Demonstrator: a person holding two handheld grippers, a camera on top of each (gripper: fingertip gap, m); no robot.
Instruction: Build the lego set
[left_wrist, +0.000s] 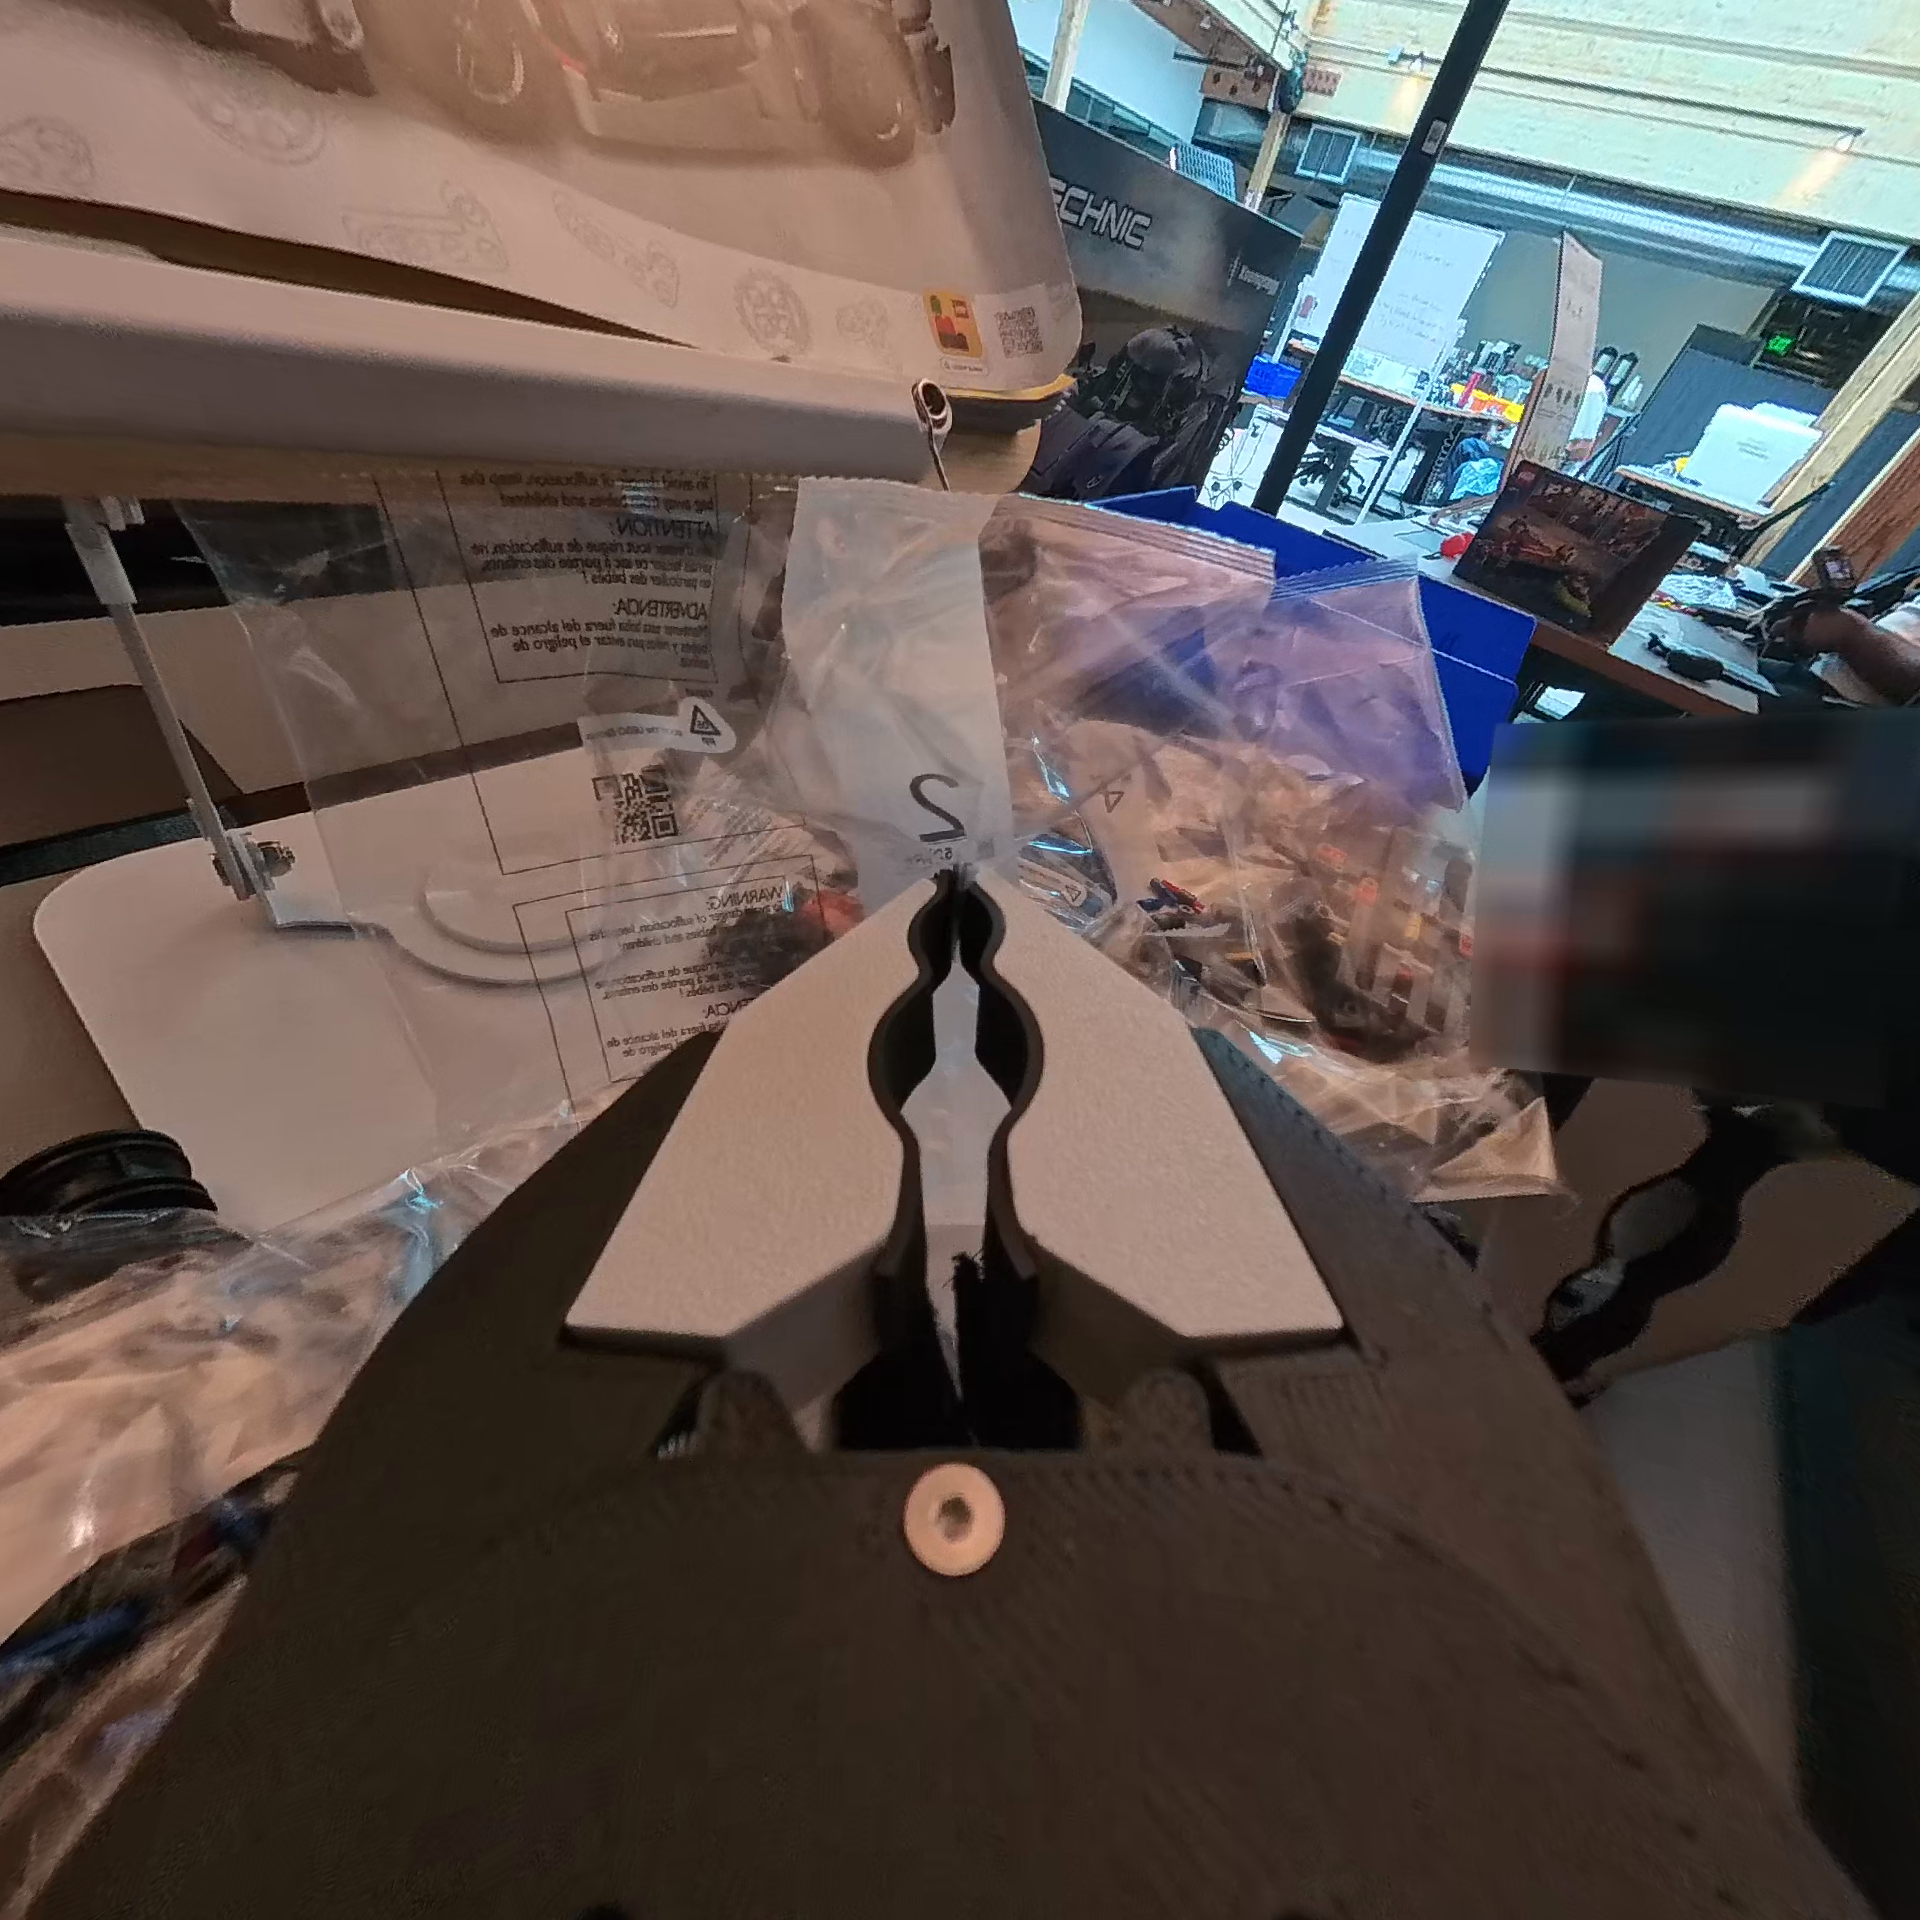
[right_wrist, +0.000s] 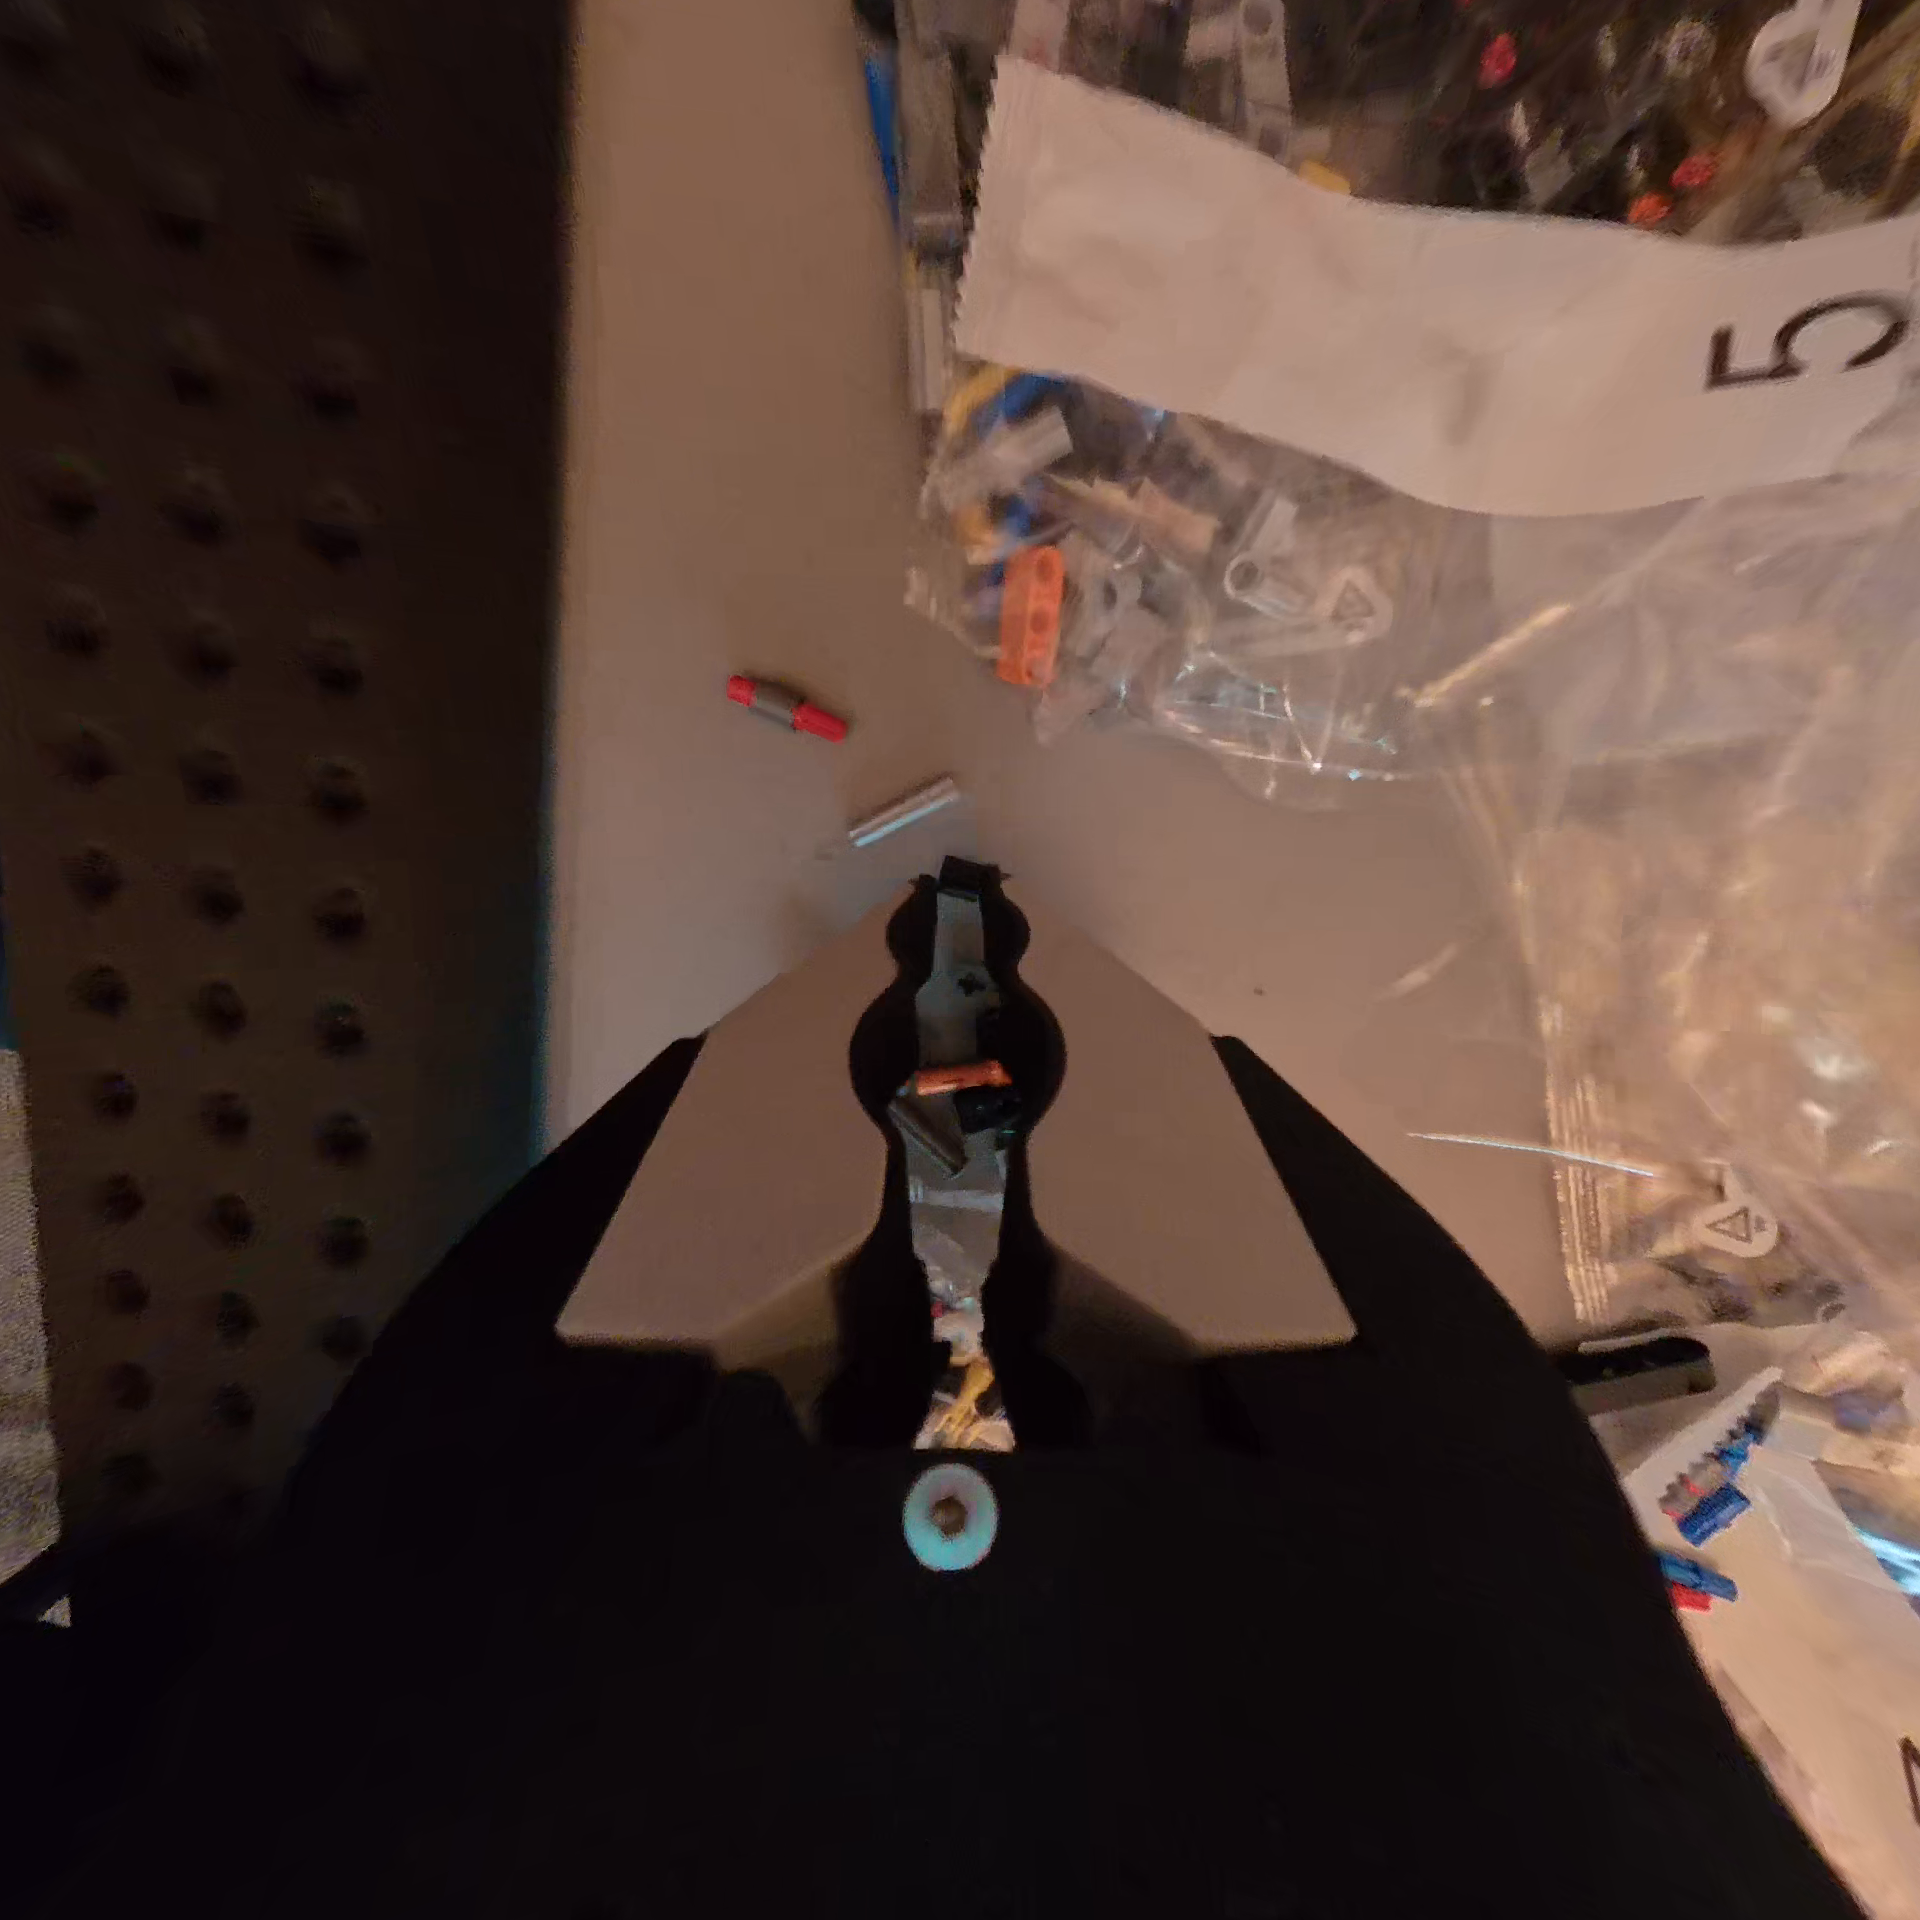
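- While the left claw (left_wrist: 951, 883) is pinched fully together on the bottom edge of a small clear plastic parts bag with a white numbered panel (left_wrist: 894, 665), that bag stands up and away from the tips, its long axis running roughly along the claw's own line.
- Its serrated sealed edge is at the far end, near the underside of a white stand (left_wrist: 447, 416) that carries an open instruction booklet (left_wrist: 520, 156).
- Around it lie a larger clear bag printed with warning text (left_wrist: 582, 644) to the left and a clear zip-top bag full of mixed pieces (left_wrist: 1226, 790) to the right, in front of a blue bin (left_wrist: 1475, 634).
- The right claw (right_wrist: 956, 883) is closed on a thin grey-and-black lego assembly (right_wrist: 954, 997) with an orange pin across it, which lies lengthwise between the jaws and pokes just past the tips.
- Just ahead of it on the tan worktop (right_wrist: 717, 416) lie a short grey tube (right_wrist: 902, 812) and, farther left, a red-ended grey connector (right_wrist: 787, 707).
- A clear bag with a white numbered strip (right_wrist: 1351, 343) sits to the right, a dark studded baseplate (right_wrist: 229, 623) to the left.
- Judging by this, opening the held bag needs a second grip at its far sealed end; the right claw is occupied and would have to set its piece down first.
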